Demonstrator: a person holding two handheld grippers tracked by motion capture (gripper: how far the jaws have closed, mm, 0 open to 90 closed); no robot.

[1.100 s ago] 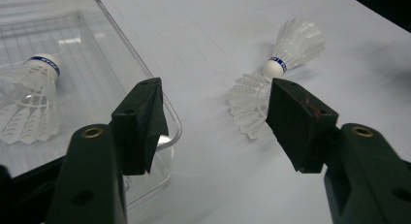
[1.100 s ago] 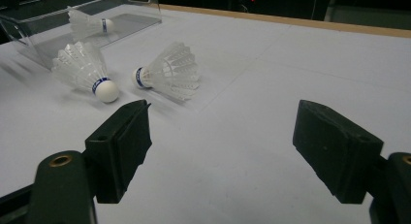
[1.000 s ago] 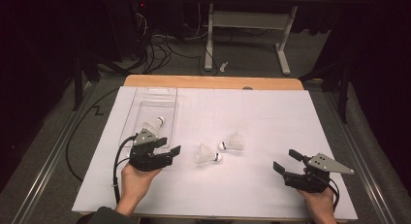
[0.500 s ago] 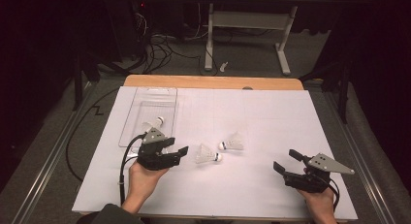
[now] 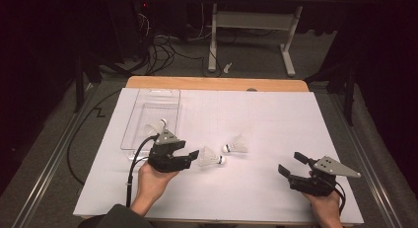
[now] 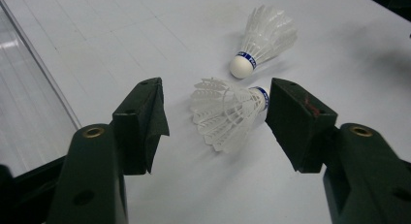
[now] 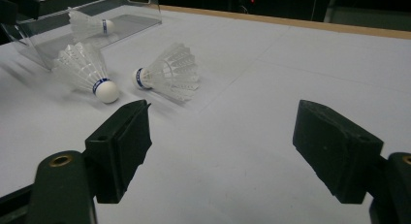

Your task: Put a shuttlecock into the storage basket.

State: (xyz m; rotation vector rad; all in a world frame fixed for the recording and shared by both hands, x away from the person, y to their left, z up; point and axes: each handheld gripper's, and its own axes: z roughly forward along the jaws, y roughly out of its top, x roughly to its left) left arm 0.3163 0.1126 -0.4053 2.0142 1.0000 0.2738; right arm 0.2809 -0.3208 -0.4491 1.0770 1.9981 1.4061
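The left tool (image 6: pixel 213 112) stands spread around the near shuttlecock (image 6: pixel 225 110), unclenched, just right of the clear tray (image 5: pixel 148 120). The right tool (image 5: pixel 292 165) hovers released, far right of the tray.

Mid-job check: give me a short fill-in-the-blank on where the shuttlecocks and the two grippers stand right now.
1. The clear plastic tray holds ____ shuttlecock.
2. Outside the tray, ____ shuttlecocks lie on the white table sheet.
3. The left gripper is ____, its fingers on either side of the near shuttlecock without pressing it.
4. The right gripper has ____ between its open fingers.

Missing words: one; two; open; nothing
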